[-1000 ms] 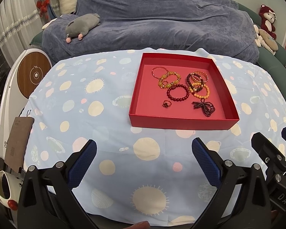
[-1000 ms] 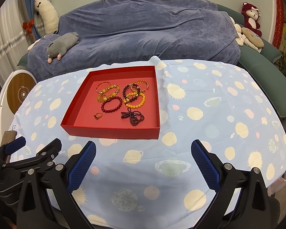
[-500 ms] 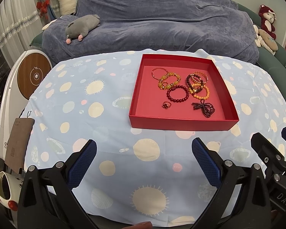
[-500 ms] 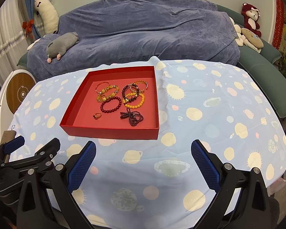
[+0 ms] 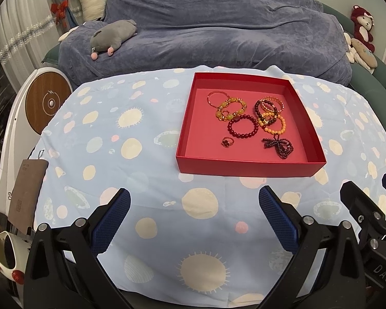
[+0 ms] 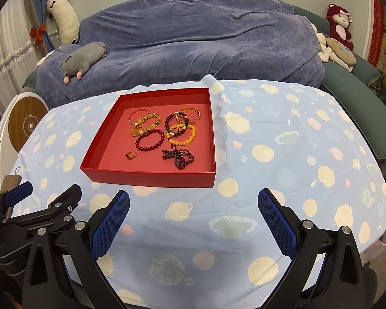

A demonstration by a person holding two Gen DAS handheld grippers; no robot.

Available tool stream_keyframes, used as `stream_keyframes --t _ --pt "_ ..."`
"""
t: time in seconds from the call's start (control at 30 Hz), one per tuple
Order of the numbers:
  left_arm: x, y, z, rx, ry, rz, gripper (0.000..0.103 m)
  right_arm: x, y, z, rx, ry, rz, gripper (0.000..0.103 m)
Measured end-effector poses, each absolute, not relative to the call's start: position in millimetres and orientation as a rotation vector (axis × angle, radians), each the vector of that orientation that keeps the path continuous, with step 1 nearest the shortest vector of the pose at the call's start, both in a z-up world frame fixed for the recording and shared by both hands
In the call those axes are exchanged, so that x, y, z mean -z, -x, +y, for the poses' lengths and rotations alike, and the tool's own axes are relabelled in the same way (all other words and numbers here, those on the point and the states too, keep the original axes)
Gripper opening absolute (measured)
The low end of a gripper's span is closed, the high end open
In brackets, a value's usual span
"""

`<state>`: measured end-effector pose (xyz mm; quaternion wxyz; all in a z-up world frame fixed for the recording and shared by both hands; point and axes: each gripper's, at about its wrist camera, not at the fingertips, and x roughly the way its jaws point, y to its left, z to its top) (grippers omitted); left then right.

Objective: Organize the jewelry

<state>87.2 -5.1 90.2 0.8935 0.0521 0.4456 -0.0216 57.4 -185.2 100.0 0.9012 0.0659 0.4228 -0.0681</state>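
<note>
- Red tray (image 5: 247,166) sits on a table under a blue spotted cloth (image 5: 141,139), in front of a sofa draped in a grey-blue cover (image 5: 218,33).
- All the jewelry in view lies inside the tray, none on the cloth: a dark red bead bracelet (image 5: 242,126), an orange bead bracelet (image 5: 275,125), a yellow bead bracelet (image 5: 230,109), a thin gold bangle (image 5: 218,98), a ring (image 5: 227,142) and a dark bead string bunched in a bow shape (image 5: 279,146).
- The pieces overlap or touch in the far half of the tray; the ring and the bead string lie apart, nearer the front wall.
- Left gripper (image 5: 194,217) hangs above the cloth short of the tray, jaws spread wide, nothing between them.
- Right gripper (image 6: 193,219) is held level with it on the other side, likewise spread and empty.
- Judgement: both tools are held back and open, which suits either reaching in for a piece or having let one go. The gathered pieces fit a finished collection into the tray as well as a heap awaiting sorting; the pictures do not settle which.
</note>
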Motion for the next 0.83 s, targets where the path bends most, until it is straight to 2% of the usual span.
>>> stream_keyframes --t 0.83 --pt "-84.8 -89.3 -3.8 0.047 -0.115 0.93 0.095 -94.8 -59.4 -190.1 0.142 -0.138 0.884 0.096"
